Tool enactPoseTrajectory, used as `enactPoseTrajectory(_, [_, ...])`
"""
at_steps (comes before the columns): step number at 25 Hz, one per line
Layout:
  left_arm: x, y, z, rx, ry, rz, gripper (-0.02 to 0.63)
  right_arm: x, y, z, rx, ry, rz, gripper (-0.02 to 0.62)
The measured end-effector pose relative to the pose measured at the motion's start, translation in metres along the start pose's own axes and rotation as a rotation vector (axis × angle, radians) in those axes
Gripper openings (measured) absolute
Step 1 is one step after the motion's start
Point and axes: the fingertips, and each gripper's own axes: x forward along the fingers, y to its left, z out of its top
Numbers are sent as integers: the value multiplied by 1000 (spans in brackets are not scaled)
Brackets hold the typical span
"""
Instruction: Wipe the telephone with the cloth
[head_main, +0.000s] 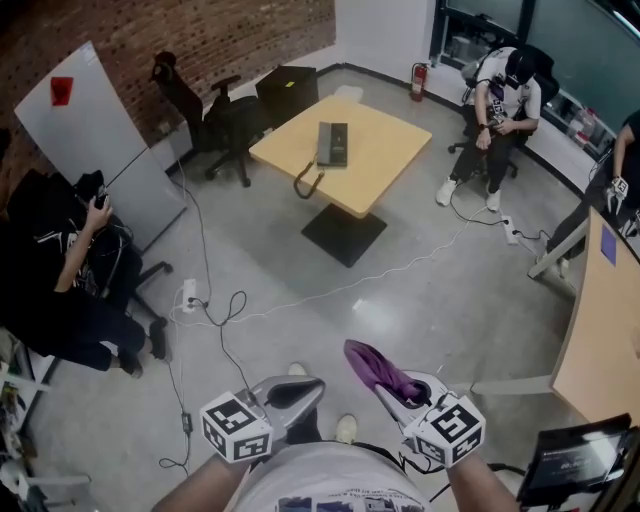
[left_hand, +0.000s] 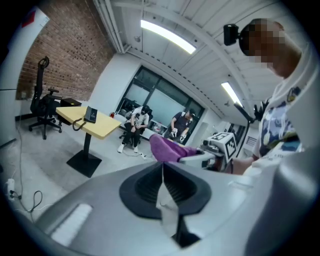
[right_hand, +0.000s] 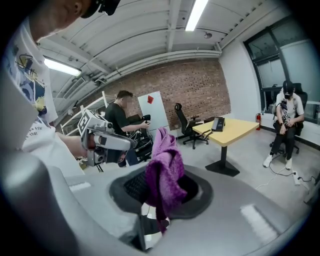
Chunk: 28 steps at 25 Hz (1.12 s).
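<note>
The dark telephone (head_main: 331, 143) lies on a yellow square table (head_main: 380, 170) far across the room, its cord hanging over the edge. It shows small in the left gripper view (left_hand: 91, 114) and in the right gripper view (right_hand: 219, 124). My right gripper (head_main: 392, 392) is shut on a purple cloth (head_main: 374, 367), which stands up bunched between the jaws (right_hand: 165, 175). The left gripper (head_main: 303, 388) is shut with nothing in it (left_hand: 162, 172). Both are held close to my body, side by side, well short of the table.
Black office chairs (head_main: 222, 118) stand left of the table. One seated person (head_main: 70, 270) is at the left and another (head_main: 500, 110) at the back right. Cables and a power strip (head_main: 190, 295) lie on the concrete floor. A whiteboard (head_main: 95, 140) leans at the left, and a wooden desk (head_main: 600, 320) is at the right.
</note>
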Motion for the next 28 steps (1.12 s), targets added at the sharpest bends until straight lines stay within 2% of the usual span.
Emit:
enactPoseTrajectory(9, [3, 78, 43, 1, -22, -52, 14, 67, -28, 44, 18, 12, -58, 84])
enactPoseTrajectory(17, [-16, 156, 79, 19, -14, -79, 14, 140, -42, 95, 41, -29, -87, 84])
enactPoseTrajectory(23, [-23, 200, 92, -18, 5, -100, 14, 178, -47, 118, 59, -12, -92, 84])
enactPoseTrajectory(28, [-1, 225, 117, -97, -37, -126, 14, 194, -83, 130, 68, 6, -107, 84])
